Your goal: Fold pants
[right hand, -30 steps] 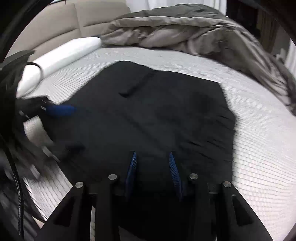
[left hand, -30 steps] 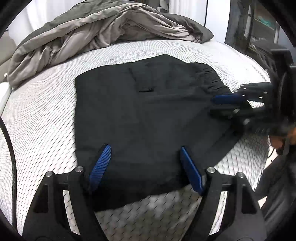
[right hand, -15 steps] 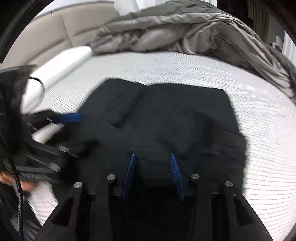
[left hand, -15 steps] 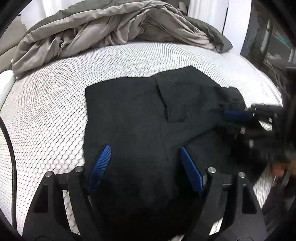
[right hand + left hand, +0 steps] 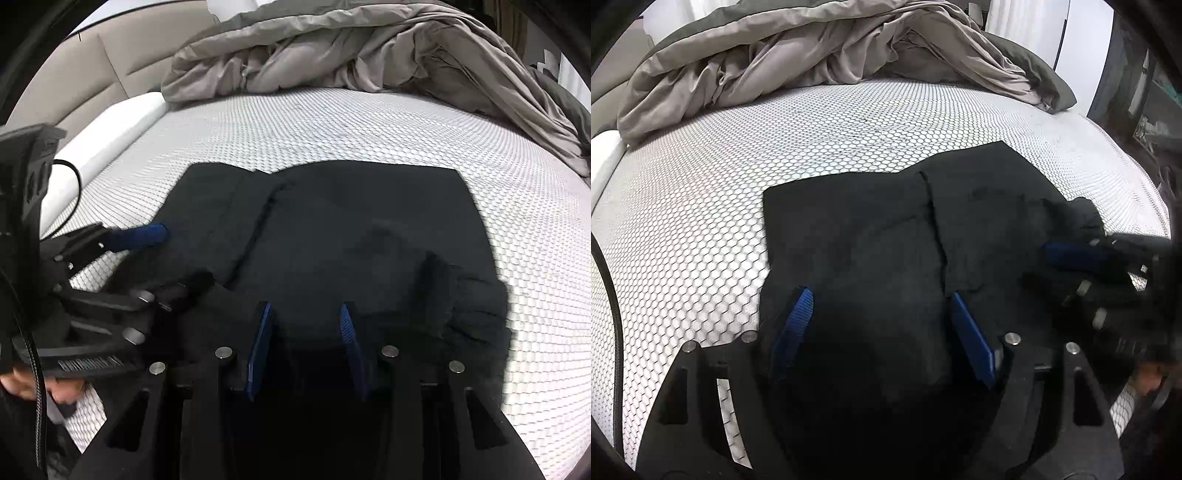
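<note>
Black pants (image 5: 871,229) lie folded on the white honeycomb mattress (image 5: 694,229); in the right wrist view the pants (image 5: 351,229) fill the middle. My left gripper (image 5: 879,306) stands wide open, its tips down on the pants' near left part with cloth running under both fingers. The right wrist view shows it from the side, its blue-padded fingers (image 5: 144,236) at the left. My right gripper (image 5: 306,318) is partly closed, with a hump of cloth between its pads. Beside it the cloth is bunched up (image 5: 472,295). Its blue-padded fingers (image 5: 1071,254) show at the right in the left wrist view.
A crumpled grey-brown duvet (image 5: 820,62) covers the far side of the bed. A white bolster (image 5: 110,136) and a beige padded headboard (image 5: 85,77) run along the left. A person's hand (image 5: 22,384) holds the left gripper. Dark furniture (image 5: 1137,96) stands at the right.
The pants have slid toward both grippers, away from the duvet, and now reach right up under them. The cloth by the right gripper has bunched up. Both views have rolled slightly.
</note>
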A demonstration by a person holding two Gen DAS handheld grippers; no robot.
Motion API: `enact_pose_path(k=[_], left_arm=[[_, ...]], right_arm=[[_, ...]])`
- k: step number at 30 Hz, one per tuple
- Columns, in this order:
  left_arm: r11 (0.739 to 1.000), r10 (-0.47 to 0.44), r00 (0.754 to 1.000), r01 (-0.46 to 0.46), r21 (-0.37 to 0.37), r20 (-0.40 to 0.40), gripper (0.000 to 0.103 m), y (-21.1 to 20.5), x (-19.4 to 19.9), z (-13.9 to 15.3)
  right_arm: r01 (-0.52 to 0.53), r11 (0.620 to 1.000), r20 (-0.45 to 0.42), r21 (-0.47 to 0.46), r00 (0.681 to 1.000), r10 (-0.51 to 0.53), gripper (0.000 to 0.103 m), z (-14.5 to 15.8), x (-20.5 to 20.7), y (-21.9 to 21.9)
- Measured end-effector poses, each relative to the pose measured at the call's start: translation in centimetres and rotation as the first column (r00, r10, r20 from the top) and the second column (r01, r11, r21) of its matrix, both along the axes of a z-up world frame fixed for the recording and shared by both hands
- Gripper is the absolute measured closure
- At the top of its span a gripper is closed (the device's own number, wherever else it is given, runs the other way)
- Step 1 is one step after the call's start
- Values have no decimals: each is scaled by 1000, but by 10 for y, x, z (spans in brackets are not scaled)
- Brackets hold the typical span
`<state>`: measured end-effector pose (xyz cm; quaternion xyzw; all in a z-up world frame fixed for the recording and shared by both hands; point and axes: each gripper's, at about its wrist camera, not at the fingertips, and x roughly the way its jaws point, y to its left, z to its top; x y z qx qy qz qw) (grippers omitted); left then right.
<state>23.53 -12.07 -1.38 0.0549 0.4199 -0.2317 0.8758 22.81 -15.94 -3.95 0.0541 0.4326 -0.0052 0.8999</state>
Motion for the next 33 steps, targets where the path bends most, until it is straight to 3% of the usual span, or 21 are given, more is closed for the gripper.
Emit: enact_pose_path(k=[2, 5, 7, 9, 11, 13, 16, 19, 21, 23, 25, 29, 31, 33], left_arm=[[1000, 6, 1000, -6, -14, -10, 28, 7, -2, 1], [998, 36, 999, -36, -44, 4, 35, 7, -4, 17], [993, 71, 997, -68, -100, 23, 35, 12, -1, 26], [993, 99, 995, -100, -55, -25, 35, 8, 11, 15], [995, 95, 995, -96, -20, -31, 35, 2, 12, 7], [997, 74, 997, -74, 0, -7, 35, 1, 9, 9], [997, 73, 997, -73, -7, -4, 28, 14, -7, 8], [995, 87, 995, -85, -48, 45, 28, 34, -41, 17], [994, 91, 989, -83, -66, 114, 28, 47, -69, 27], [996, 52, 984, -39, -80, 169, 28, 47, -95, 36], [998, -5, 976, 18, -54, 219, 27, 36, -109, 38], [996, -60, 985, 47, 80, 165, 27, 20, -111, 15], [996, -54, 991, 44, 80, 126, 26, 23, -107, 7], [997, -48, 991, 40, 67, 124, 26, 30, -109, 8]], right_arm=[[70, 997, -12, -23, 997, -71, 66, 4, -8, -19], [94, 992, 32, 89, 995, -97, 66, 15, -16, -38], [105, 991, 69, 80, 991, -110, 66, 23, -15, -36], [104, 990, 90, 92, 990, -112, 64, 24, -7, -29], [104, 989, 52, 105, 993, -110, 64, 14, 5, -23], [101, 995, -5, 16, 995, -101, 64, 2, 12, -14], [113, 990, -12, -86, 993, -114, 65, 4, -1, -16], [59, 998, 75, -35, 996, -56, 66, 13, -29, -28], [34, 997, 131, -76, 991, -24, 65, 21, -57, -27], [8, 998, 183, -66, 983, 4, 65, 27, -75, -21], [-68, 997, 179, -26, 981, 71, 63, 27, -86, -9], [-108, 991, 63, -82, 992, 113, 63, 2, -80, 5], [-126, 988, 55, -88, 990, 132, 63, 2, -82, 0], [-135, 990, 78, -33, 987, 137, 61, 11, -93, -8]])
